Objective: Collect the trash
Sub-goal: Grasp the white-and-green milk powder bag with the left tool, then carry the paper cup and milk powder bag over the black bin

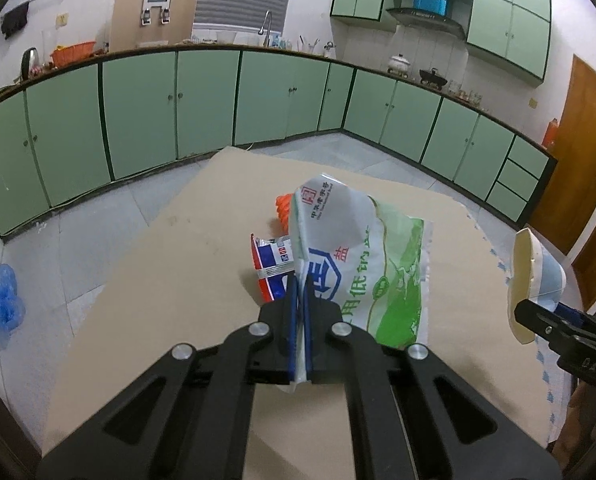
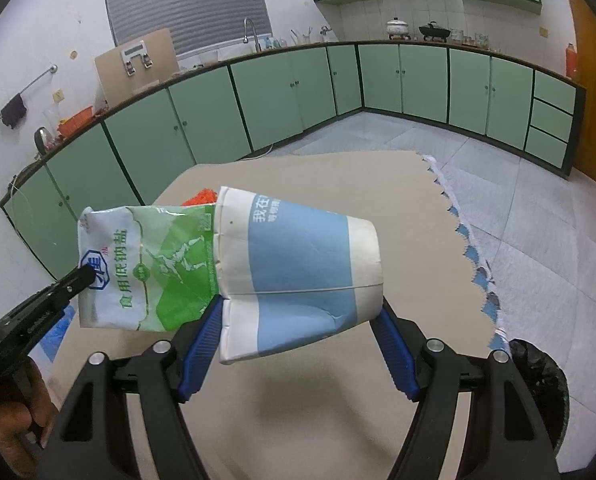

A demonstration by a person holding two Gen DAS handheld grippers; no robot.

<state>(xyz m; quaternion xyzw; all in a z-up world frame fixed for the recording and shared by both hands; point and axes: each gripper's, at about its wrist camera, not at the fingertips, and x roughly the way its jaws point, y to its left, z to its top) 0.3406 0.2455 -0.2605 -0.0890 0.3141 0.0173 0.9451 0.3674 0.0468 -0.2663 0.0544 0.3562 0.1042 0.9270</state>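
Observation:
My left gripper (image 1: 298, 292) is shut on a green and white salt bag (image 1: 361, 256) and holds it above the cardboard-covered table (image 1: 158, 280). The bag also shows in the right wrist view (image 2: 150, 264), with the left gripper (image 2: 84, 276) at its left edge. My right gripper (image 2: 298, 320) is shut on a crushed blue and white paper cup (image 2: 298, 276), held sideways above the table; the cup shows at the right of the left wrist view (image 1: 533, 284). A red, white and blue wrapper (image 1: 272, 262) and an orange item (image 1: 282, 208) lie on the table behind the bag.
A black bin (image 2: 541, 380) stands at the lower right beside the table. A blue plastic bag (image 1: 0, 304) lies on the floor at left. Green kitchen cabinets (image 1: 138, 108) run along the walls. A lace-edged cloth (image 2: 473, 264) shows at the table's right edge.

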